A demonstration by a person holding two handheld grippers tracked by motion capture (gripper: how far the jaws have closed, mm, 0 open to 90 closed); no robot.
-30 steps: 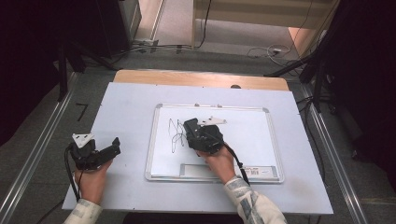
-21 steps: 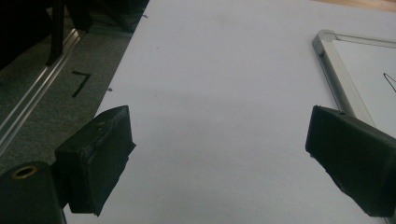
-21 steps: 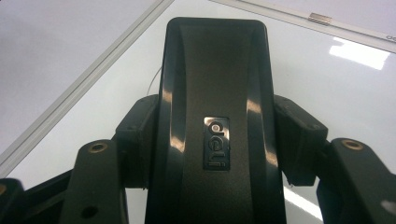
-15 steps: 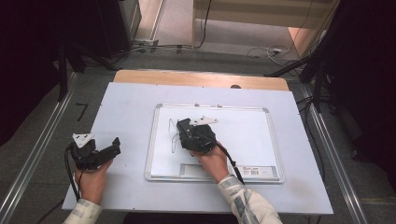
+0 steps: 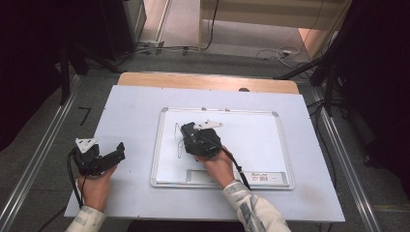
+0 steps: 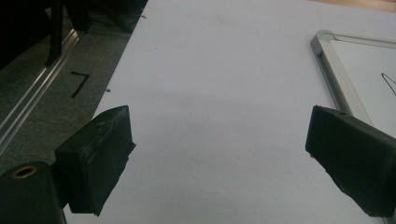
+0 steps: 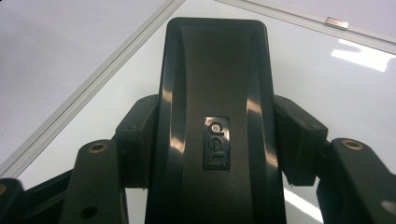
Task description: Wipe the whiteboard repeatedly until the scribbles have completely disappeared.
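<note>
The right gripper [image 7: 212, 154] clamps a black Dell-marked block [image 7: 212, 93], probably a whiteboard eraser, pressed on the whiteboard [image 5: 251, 140] beside the pen scribble [image 5: 179, 140]. Wiping seems underway; next, sweep across those lines. The left gripper [image 6: 219, 154] idles, jaws wide, over the table [image 5: 130, 111].

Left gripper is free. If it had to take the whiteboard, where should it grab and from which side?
Judging by the pose, take the whiteboard by its near left frame edge, coming from its left. It lies flat; that thin raised rim is closest to the open left gripper.
</note>
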